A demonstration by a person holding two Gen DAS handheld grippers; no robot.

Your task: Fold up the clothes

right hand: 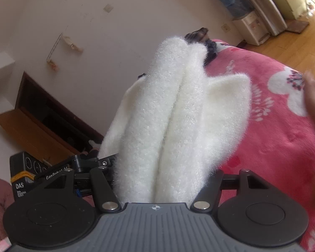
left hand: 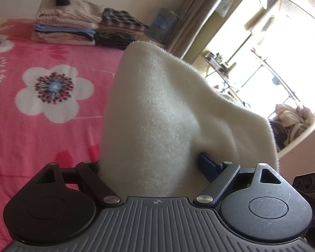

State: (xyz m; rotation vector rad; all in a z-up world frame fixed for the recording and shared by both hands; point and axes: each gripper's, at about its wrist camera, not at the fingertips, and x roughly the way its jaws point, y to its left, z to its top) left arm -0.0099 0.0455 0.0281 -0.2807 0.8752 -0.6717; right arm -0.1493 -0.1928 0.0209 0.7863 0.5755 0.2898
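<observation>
A white fleece garment (left hand: 157,109) fills the middle of the left wrist view, held up above the pink floral bed cover (left hand: 31,130). My left gripper (left hand: 153,153) is shut on it. The cloth hides the pads; only a blue fingertip (left hand: 206,163) shows. In the right wrist view the same garment (right hand: 174,115) lies bunched in thick folds between the jaws of my right gripper (right hand: 163,163), which is shut on it. The left gripper's body (right hand: 88,166) sits close at the garment's left side.
Two stacks of folded clothes (left hand: 67,27) (left hand: 119,29) stand at the bed's far end, with a blue bin (left hand: 163,25) behind them. A blurred hand (right hand: 313,100) shows over the bed (right hand: 273,126). A wooden cabinet (right hand: 31,121) stands by the wall.
</observation>
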